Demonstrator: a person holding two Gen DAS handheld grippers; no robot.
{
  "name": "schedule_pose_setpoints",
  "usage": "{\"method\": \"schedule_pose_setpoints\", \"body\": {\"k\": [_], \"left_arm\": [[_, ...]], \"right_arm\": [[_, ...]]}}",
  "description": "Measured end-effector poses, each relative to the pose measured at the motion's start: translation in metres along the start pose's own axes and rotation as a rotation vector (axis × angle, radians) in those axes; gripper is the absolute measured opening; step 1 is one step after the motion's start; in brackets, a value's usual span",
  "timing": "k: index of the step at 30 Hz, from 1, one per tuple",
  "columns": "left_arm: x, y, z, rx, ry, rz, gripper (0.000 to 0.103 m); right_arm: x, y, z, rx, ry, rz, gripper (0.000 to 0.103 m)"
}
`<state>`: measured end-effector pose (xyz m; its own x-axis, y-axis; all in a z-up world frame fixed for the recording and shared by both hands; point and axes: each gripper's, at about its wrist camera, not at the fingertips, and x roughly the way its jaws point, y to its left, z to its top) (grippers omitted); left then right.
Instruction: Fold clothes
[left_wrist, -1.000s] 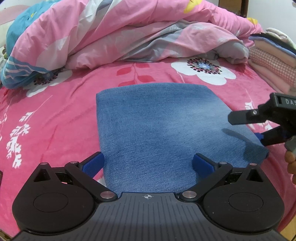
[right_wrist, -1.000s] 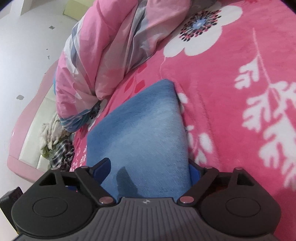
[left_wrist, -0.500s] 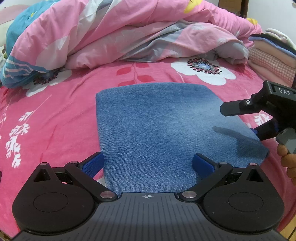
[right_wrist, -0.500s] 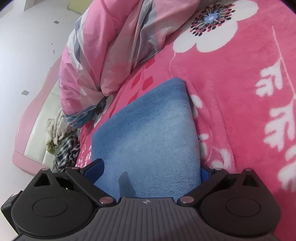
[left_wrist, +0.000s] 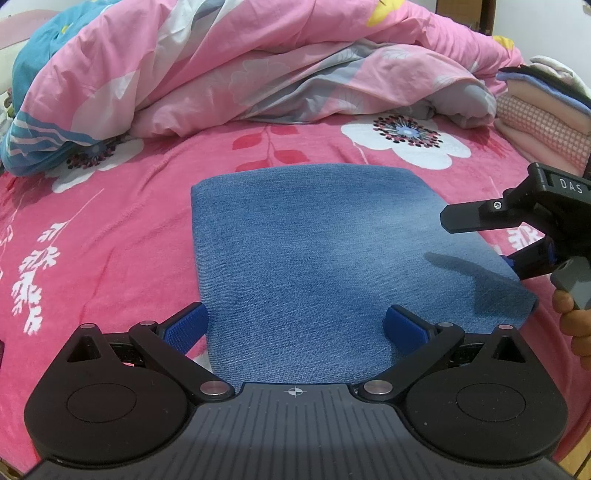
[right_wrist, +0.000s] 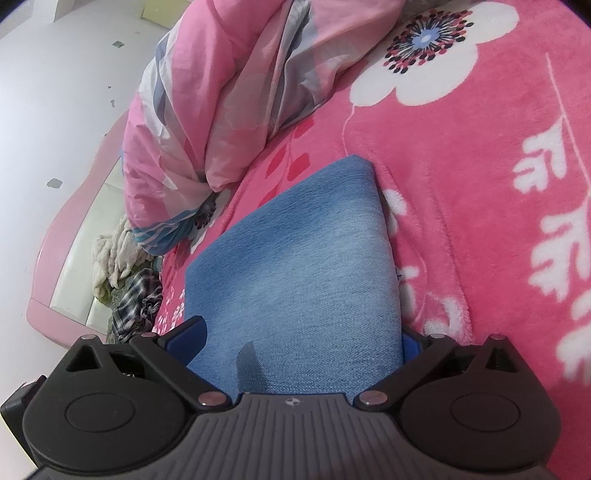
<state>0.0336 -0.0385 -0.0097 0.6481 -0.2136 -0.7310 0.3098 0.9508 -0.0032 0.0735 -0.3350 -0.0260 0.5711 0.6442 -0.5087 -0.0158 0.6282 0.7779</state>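
The folded denim garment (left_wrist: 325, 258) lies flat on the pink blanket (left_wrist: 110, 240), near both grippers. The left gripper (left_wrist: 295, 325) stands wide over its near edge; the right gripper (right_wrist: 299, 339), whose jaws have just been opening, straddles the garment's right corner, gripping nothing. Next, each should pinch every layer together.

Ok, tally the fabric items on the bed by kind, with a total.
Folded denim garment: 1
Crumpled pink duvet: 1
Stack of folded clothes: 1
Total: 3
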Motion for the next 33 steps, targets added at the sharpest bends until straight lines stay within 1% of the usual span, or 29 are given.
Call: {"method": "schedule_pose_setpoints", "body": {"k": [20, 24, 33], "left_arm": [[-0.0003, 0.0, -0.0012, 0.003, -0.003, 0.001, 0.103], [-0.0006, -0.0005, -0.002, 0.005, -0.01, -0.001, 0.103], [-0.0008, 0.0043, -0.0094, -0.012, -0.052, -0.035, 0.103]], "right_arm": [[0.0004, 0.0014, -0.001, -0.014, -0.006, 0.0, 0.103], [0.0004, 0.0013, -0.0011, -0.017, -0.008, 0.0, 0.103], [-0.0006, 0.002, -0.004, -0.032, -0.018, 0.001, 0.103]]}}
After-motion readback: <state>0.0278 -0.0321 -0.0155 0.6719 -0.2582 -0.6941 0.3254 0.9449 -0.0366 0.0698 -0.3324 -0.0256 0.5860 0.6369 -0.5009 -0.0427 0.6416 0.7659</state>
